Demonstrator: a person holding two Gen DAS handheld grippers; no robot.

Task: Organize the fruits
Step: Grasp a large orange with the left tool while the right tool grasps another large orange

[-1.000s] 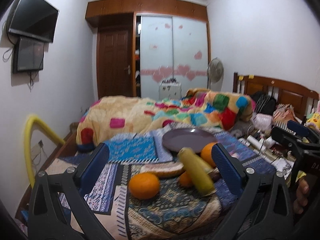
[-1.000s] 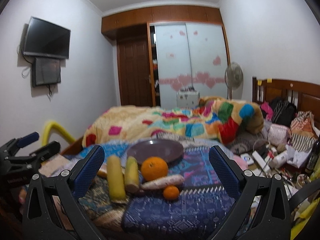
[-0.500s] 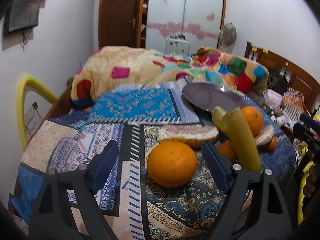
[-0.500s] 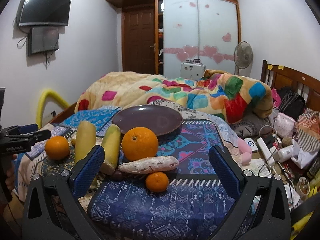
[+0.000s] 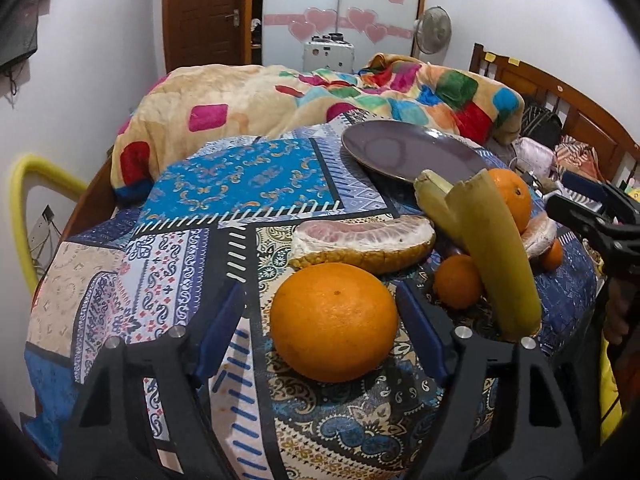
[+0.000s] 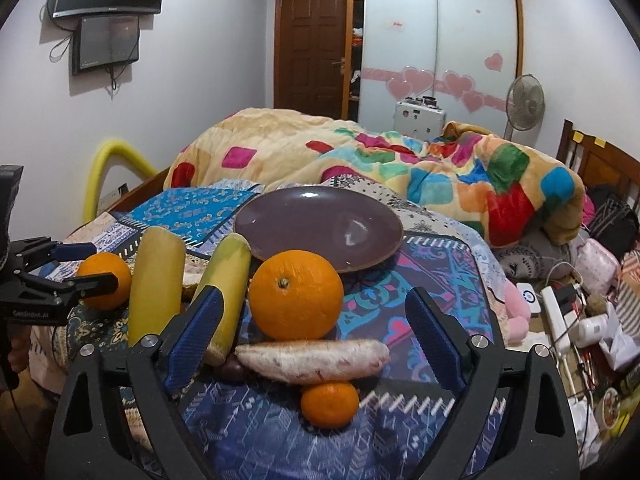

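Rolling is looming: the left gripper (image 5: pixel 320 320), jaws spread, is bracketing the round orange fruit (image 5: pixel 334 322) on the soft patterned quilt (image 5: pixel 248 176); the right gripper (image 6: pixel 314 340) is gaping too.

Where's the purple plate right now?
The purple plate is empty at the far side of the fruit pile in both views, just behind the big orange and before the colourful blanket.

Left gripper (image 5: pixel 320 320): black frame, blue ribbed pads (image 5: pixel 218 328), silver screws.
Right gripper (image 6: pixel 314 336): same build; fingers (image 6: pixel 434 340) blue-lined.
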